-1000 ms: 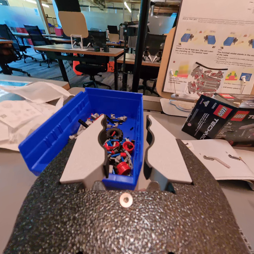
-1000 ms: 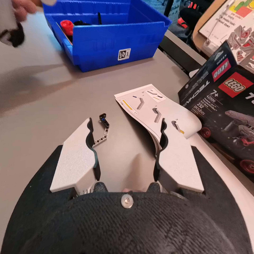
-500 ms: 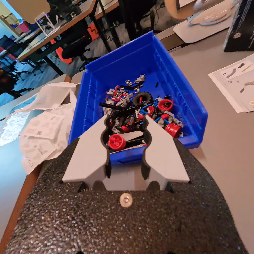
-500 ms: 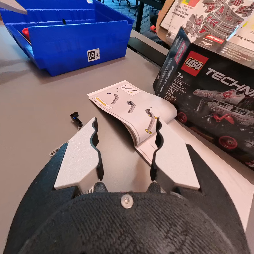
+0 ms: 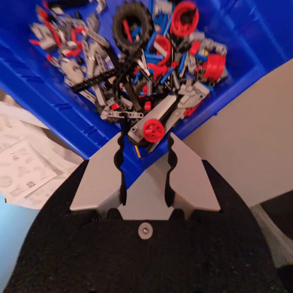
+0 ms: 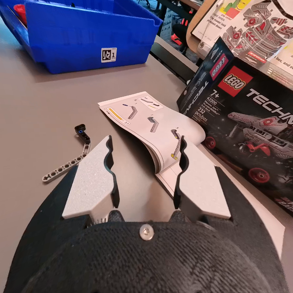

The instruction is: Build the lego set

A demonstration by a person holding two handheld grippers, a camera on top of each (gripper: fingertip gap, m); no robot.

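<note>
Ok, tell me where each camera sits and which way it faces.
Left wrist view: on the left tool, aimed steeply down into the blue bin of lego pieces; its own open fingers show.
Right wrist view: on the right tool, low over the table, facing the booklet and lego box; open fingers show.
Shared: the blue bin.

A grey tabletop point(image 6: 47, 95) meets a board point(image 6: 191, 27) propped behind.
</note>
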